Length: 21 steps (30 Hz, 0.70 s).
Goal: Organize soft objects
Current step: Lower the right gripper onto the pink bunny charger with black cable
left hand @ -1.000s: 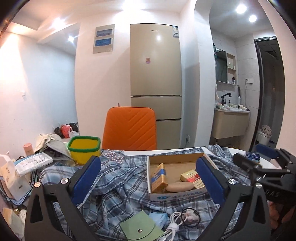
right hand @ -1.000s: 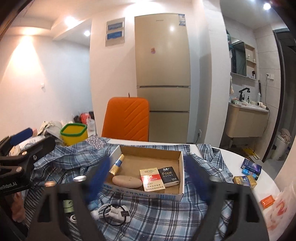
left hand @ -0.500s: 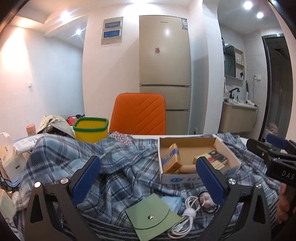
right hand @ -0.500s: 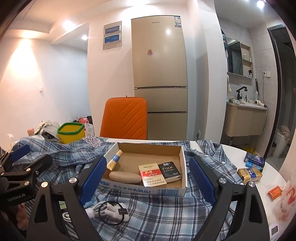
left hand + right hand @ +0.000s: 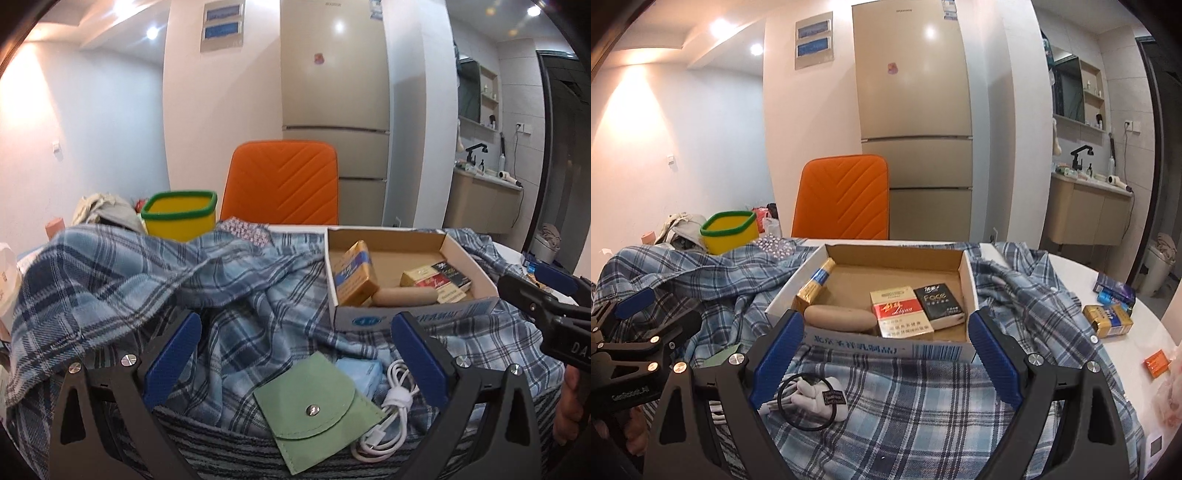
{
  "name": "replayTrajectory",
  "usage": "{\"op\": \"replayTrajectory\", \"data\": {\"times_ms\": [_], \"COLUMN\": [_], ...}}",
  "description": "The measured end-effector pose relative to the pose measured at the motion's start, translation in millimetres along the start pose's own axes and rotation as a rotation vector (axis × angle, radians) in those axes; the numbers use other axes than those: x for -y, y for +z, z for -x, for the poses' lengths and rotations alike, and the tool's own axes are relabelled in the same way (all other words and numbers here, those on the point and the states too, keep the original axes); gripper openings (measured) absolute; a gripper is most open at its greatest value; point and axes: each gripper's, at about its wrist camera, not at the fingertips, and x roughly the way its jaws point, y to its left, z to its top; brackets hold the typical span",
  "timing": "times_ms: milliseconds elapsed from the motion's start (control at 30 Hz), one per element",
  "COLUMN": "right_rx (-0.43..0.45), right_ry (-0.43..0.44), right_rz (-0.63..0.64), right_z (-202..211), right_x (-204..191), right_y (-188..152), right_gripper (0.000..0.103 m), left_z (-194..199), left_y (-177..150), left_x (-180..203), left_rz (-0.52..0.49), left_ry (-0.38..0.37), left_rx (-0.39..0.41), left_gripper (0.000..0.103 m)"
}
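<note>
The plaid shirt lies crumpled across the table, under the cardboard box. The left gripper and right gripper both hover above the shirt, jaws spread wide and empty. A green pouch rests on the shirt.

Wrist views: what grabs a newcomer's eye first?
The rumpled blue plaid shirt spread over the table, with an open cardboard box sitting on it that holds small packs and a tan oval case. Behind the table stands an orange chair. Both sets of tongs, left and right, stand open and empty above the cloth.
</note>
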Motion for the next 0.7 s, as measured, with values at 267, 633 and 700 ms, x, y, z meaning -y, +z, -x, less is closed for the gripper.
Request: {"op": "replayTrajectory", "data": {"times_ms": [267,633,700], "right_rx": [-0.135,-0.275,-0.310], "right_ry": [0.091,0.135,0.137], "right_rz": [0.048,0.125,0.135], "right_z": [-25.2,-50.7,-57.4], "right_x": [-12.4,-31.5,-33.9], "right_y": [-6.5,-20.9,-23.3], "right_gripper": [0.086,0.079,0.074], "left_z": [-11.6,-16.6,-19.2], "left_y": [-4.5,-4.8,-5.3], "left_x": [-1.3,-4.7,-6.6], "left_rz": [0.005,0.023,0.032], "left_ry": [-0.014,-0.006,-0.006], "left_rx": [-0.068,-0.097,-0.111], "left_gripper": [0.102,0.102,0.102]}}
